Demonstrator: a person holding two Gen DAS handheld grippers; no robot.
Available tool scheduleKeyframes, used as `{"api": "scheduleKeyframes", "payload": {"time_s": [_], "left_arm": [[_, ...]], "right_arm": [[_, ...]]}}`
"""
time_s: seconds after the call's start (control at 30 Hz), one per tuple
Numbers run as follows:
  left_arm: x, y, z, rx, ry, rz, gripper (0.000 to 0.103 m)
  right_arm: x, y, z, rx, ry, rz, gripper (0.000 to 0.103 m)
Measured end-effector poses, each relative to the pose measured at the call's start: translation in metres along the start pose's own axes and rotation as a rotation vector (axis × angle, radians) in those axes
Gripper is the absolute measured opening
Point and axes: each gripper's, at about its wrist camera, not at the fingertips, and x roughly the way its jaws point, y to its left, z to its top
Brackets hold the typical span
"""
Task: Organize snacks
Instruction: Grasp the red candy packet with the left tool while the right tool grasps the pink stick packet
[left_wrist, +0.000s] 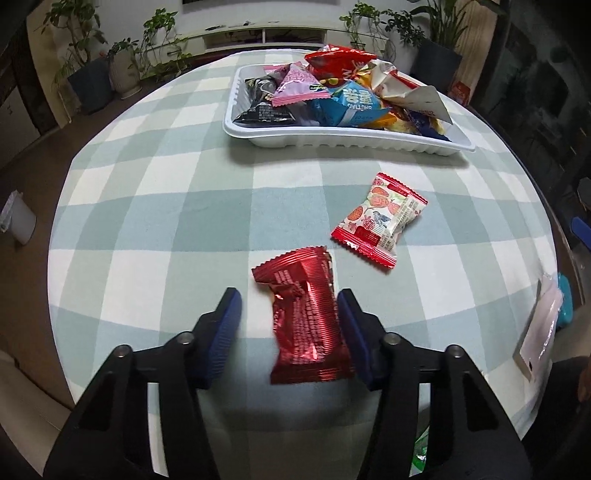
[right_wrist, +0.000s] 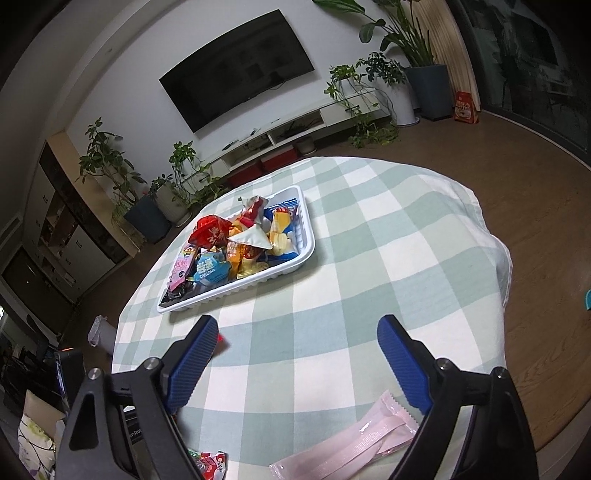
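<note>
- The white tray (left_wrist: 347, 142) sits at 12 o'clock on the checked tablecloth (left_wrist: 166, 229) and is already heaped with packets. I take it as the collecting spot, so whatever lies loose on the cloth is what remains to be gathered.
- 2 loose snacks lie in front of the tray in the left wrist view: a red foil packet (left_wrist: 308, 317) near 6 o'clock and a red-and-white packet (left_wrist: 378, 219) just past it, toward 2 o'clock of the foil one.
- The left gripper (left_wrist: 290, 332) points down over the red foil packet with its jaws partway in. The right blue pad (left_wrist: 354, 332) sits against the packet's edge, while the left pad (left_wrist: 221, 332) is clear of it with cloth showing between. So the packet is bracketed, not yet clamped.
- That straddling looks deliberate: the packet lies lengthwise between the pads, so they would pinch its narrow width.
- The right gripper (right_wrist: 295, 354) hangs wide open and empty, aimed toward the tray at 11 o'clock.
- A pale pink packet (right_wrist: 354, 443) lies beneath it near 5 o'clock, by the right jaw, though I cannot tell whether they touch. It seems the likely next pickup.
</note>
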Motion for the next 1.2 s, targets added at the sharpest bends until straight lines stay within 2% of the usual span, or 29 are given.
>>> {"api": "scheduleKeyframes", "payload": {"time_s": [0.17,0.37,0.47,0.53,0.63,0.8,0.93,1.0,1.13,1.2], "left_arm": [[0.001,-0.007,0.003,0.07,0.012,-0.027,0.033],[0.0,-0.008,0.004,0.154,0.022,-0.059,0.032],[-0.002,-0.002,-0.002,0.148,0.005,-0.098,0.031],[-0.004,0.003,-0.006,0.142,-0.011,-0.121,0.031],[-0.007,0.01,-0.011,0.128,-0.023,-0.156,0.031],[-0.01,0.018,-0.015,0.097,-0.034,-0.202,0.031],[-0.01,0.021,-0.016,0.081,-0.035,-0.228,0.031],[-0.01,0.02,-0.016,0.08,-0.034,-0.233,0.031],[-0.01,0.019,-0.017,0.086,-0.032,-0.241,0.031],[-0.01,0.018,-0.017,0.087,-0.032,-0.243,0.031]], "right_arm": [[-0.008,-0.003,-0.009,0.011,0.001,-0.013,0.089],[-0.035,-0.016,-0.043,0.132,0.011,-0.035,0.09],[-0.038,-0.015,-0.068,0.137,0.044,-0.107,0.09],[-0.033,-0.013,-0.079,0.131,0.079,-0.142,0.084],[-0.029,-0.008,-0.083,0.089,0.087,-0.193,0.084],[-0.008,-0.002,-0.089,0.049,0.156,-0.244,0.086],[0.001,0.003,-0.086,0.016,0.143,-0.275,0.086],[0.006,0.005,-0.083,0.001,0.147,-0.283,0.083],[0.019,0.018,-0.081,-0.085,0.171,-0.283,0.059],[0.024,0.028,-0.085,-0.156,0.18,-0.298,0.053]]}}
